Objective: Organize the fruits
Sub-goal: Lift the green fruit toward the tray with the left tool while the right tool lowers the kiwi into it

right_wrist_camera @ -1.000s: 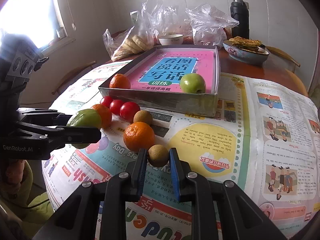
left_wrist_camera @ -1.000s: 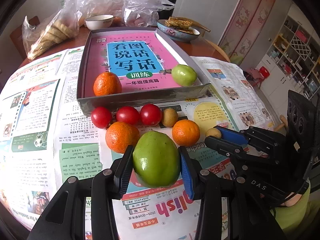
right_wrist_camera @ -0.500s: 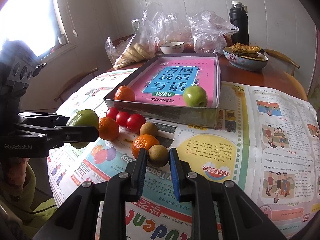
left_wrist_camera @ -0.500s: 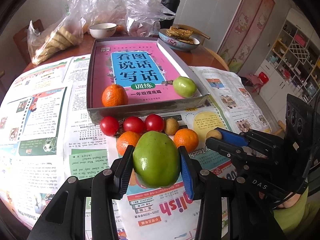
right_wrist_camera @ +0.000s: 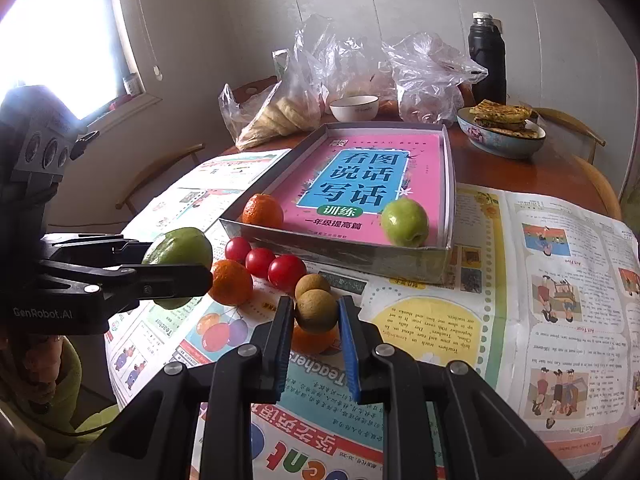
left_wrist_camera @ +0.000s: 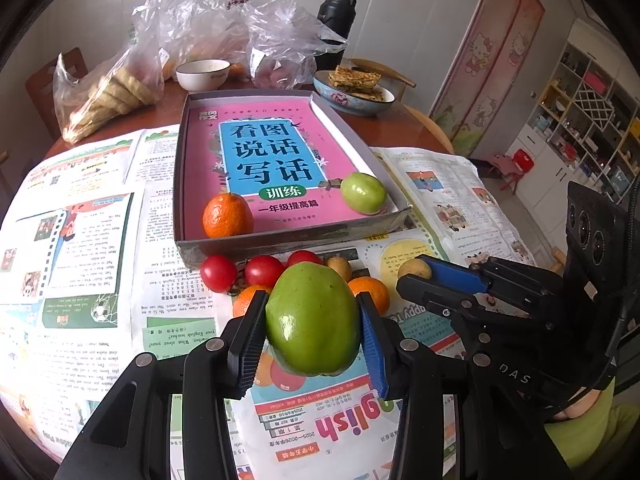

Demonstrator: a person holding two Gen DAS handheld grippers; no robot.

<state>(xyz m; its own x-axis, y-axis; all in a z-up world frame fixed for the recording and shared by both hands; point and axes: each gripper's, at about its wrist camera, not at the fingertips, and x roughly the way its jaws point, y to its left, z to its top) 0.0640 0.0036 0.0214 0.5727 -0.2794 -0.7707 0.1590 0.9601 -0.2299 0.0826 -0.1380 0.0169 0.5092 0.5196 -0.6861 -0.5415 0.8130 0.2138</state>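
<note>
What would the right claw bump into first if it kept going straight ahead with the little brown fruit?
Probably the second brown fruit lying just beyond the held brown fruit in the right claw. Past it stands the gray tray wall. Depth is hard to judge, so it might pass over.

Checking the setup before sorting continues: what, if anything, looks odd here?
The grey tray meant for fruit has a pink workbook lying flat inside; the orange and green fruit sit on its cover. Nothing looks spilled or damaged.
</note>
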